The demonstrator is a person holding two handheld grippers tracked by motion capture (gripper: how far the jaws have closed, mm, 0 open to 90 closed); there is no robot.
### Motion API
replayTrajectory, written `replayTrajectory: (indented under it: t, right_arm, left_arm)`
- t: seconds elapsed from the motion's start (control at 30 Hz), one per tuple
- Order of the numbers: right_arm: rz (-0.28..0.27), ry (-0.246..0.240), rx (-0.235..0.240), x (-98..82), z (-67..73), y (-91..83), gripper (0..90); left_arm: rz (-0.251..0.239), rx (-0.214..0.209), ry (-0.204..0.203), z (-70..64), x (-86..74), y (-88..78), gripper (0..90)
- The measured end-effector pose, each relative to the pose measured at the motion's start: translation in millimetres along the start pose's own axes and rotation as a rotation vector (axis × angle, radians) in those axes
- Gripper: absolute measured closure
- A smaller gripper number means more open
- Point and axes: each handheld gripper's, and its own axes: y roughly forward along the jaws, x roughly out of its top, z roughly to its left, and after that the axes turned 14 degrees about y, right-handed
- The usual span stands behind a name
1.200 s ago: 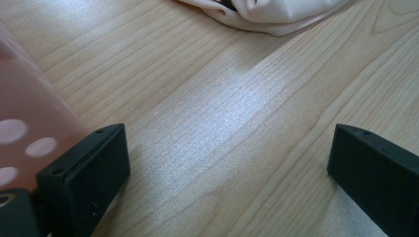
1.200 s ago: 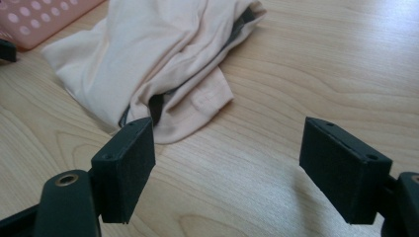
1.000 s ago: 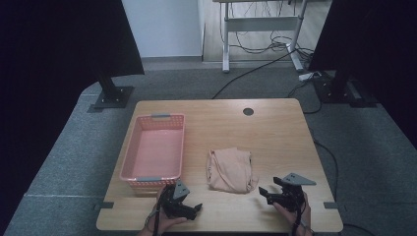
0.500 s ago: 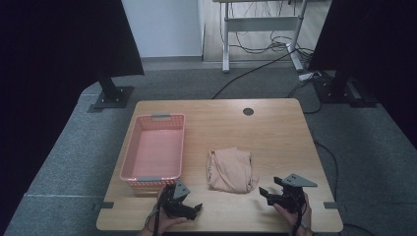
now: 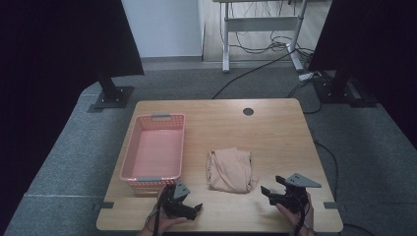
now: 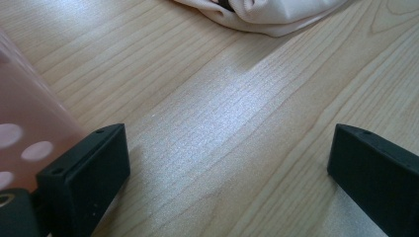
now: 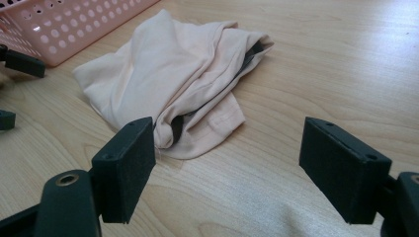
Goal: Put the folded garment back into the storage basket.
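A: Wooden table [image 5: 275, 128] first, light grain, with a small round hole [image 5: 248, 111] near the far edge.

B: Then the pink basket [image 5: 153, 150], empty, standing on the left half.

A: Next, the peach shirt [image 5: 230, 169], crumpled in a loose heap right of the basket, near it but apart, toward the near edge. Seen close in the right gripper view [image 7: 170, 81], folded over itself with a dark lining peeking out.

B: And the tongs?

A: Left gripper [image 5: 189, 210] low at the near edge, just in front of the basket's near wall, jaws spread wide over bare wood. Same in its own view: basket wall [image 6: 24, 133] beside one jaw, only a shirt edge [image 6: 267, 15] far off at the top.

B: Right gripper [image 5: 269, 194] also near the edge, right of the shirt, jaws wide apart and aimed at the heap. Nothing held by either.

A: Likely trouble from here?

B: Probably pinching just one loose layer, so the heap unfolds and drags along the table instead of lifting whole. Possibly catching a trailing hem on the basket rim while carrying across.

A: Also nudging the light basket sideways with the left jaw, being so close to its wall.
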Motion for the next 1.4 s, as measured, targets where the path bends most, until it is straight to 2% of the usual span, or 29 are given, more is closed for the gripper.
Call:
replayTrajectory:
  t: [0.7,1.03,1.17,1.4]
  right_arm:
    - [-0.016,0.006,0.024,9.2,1.6,0.5,21.8]
    - [-0.017,-0.004,0.033,15.1,6.8,4.3,21.9]
    - [-0.024,0.016,0.054,17.7,9.6,3.8,22.0]
    - [-0.037,0.007,0.052,27.9,16.7,6.7,22.2]
  left_arm:
    - [0.000,-0.001,0.000,0.0,0.1,0.1,2.5]
    - [-0.001,-0.001,0.000,0.0,0.0,0.1,2.5]
    - [-0.001,-0.001,0.000,0.0,0.0,0.1,2.5]
    - [0.000,-0.001,0.000,0.0,0.0,0.1,2.5]
